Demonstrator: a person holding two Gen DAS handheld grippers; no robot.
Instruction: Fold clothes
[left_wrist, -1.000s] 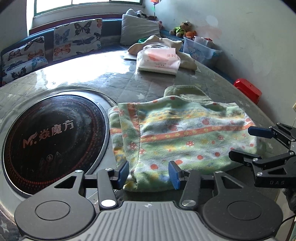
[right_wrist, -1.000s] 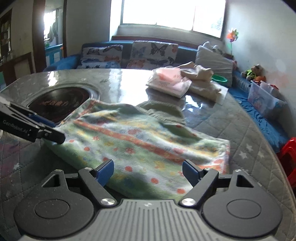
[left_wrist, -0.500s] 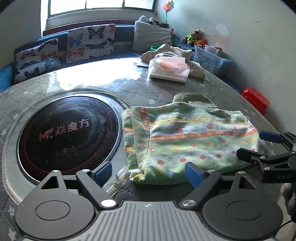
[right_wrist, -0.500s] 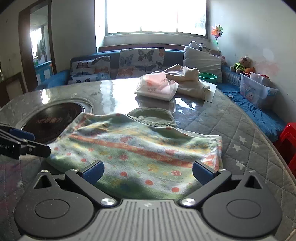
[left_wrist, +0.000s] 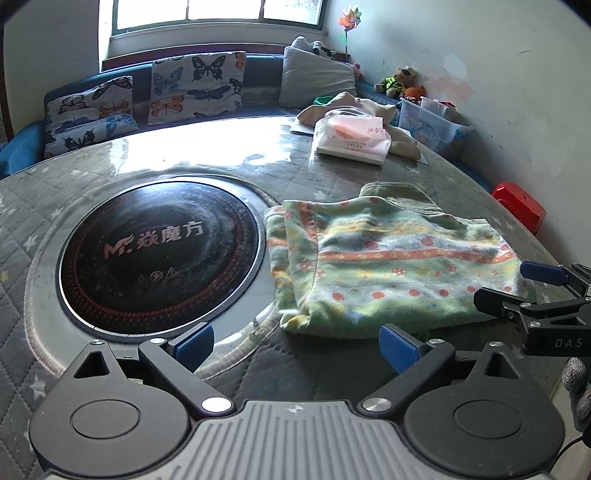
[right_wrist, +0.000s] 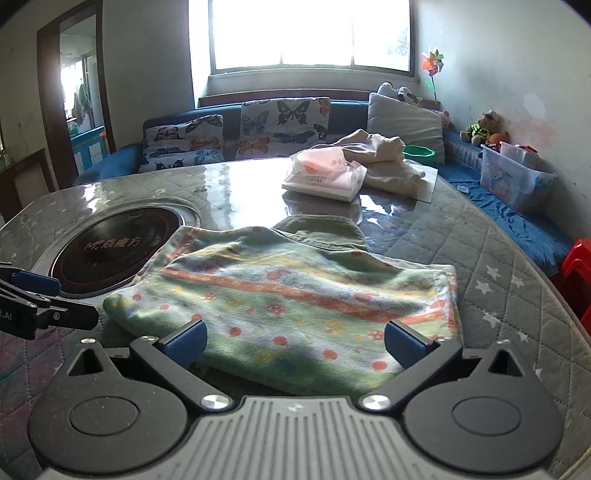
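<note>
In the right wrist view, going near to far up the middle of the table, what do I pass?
right gripper → flowered green cloth → olive garment → pink tissue pack → butterfly cushion → window.

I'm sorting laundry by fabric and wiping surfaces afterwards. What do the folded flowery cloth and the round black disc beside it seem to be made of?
The folded flowery cloth looks like soft terry or fleecy cotton: a fuzzy, matte nap with a printed pattern, though the exact fibre is unclear. The round black disc looks like smooth glass or ceramic, probably a built-in cooktop: it is glossy, reflects the light and carries printed markings.
</note>
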